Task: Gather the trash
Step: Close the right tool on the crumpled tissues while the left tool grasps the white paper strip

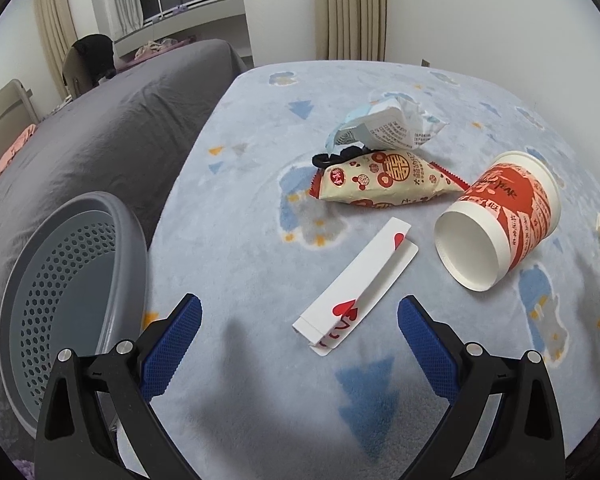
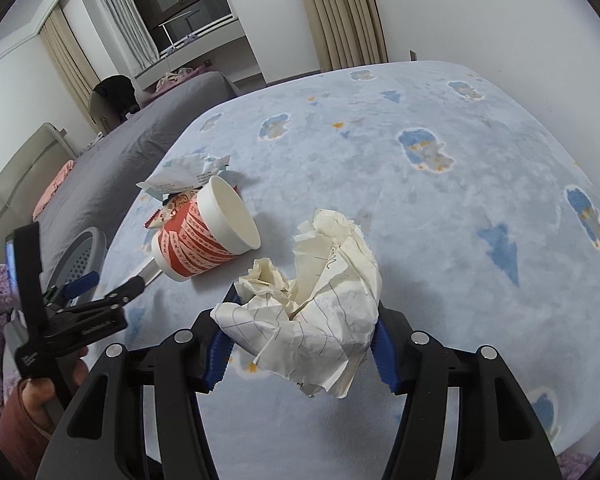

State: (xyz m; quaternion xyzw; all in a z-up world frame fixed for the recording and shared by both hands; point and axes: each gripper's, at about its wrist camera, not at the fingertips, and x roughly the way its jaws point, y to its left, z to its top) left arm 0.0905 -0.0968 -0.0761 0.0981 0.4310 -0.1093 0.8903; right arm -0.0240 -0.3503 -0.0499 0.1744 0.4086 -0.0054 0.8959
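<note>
My right gripper (image 2: pixel 302 314) is shut on a crumpled ball of cream and lined paper (image 2: pixel 324 280), held just above the light blue blanket (image 2: pixel 440 216). My left gripper (image 1: pixel 300 308) stands open low over the blanket, its blue pads on either side of the near end of a folded white sleeve with red hearts (image 1: pixel 364 276). Beyond the sleeve lie a red-and-cream snack packet (image 1: pixel 384 180), a tipped red-and-white paper cup (image 1: pixel 496 220) and a crinkled white wrapper (image 1: pixel 396 124). In the right wrist view the left gripper (image 2: pixel 114 280) appears at the left, beside the cup (image 2: pixel 208 232).
A grey perforated basket (image 1: pixel 72 292) sits at the blanket's left edge on the grey sheet (image 1: pixel 100 152). A black hair tie (image 1: pixel 340 156) lies behind the snack packet. A hand (image 2: pixel 36 400) holds the left gripper. Curtains and a white wall stand behind the bed.
</note>
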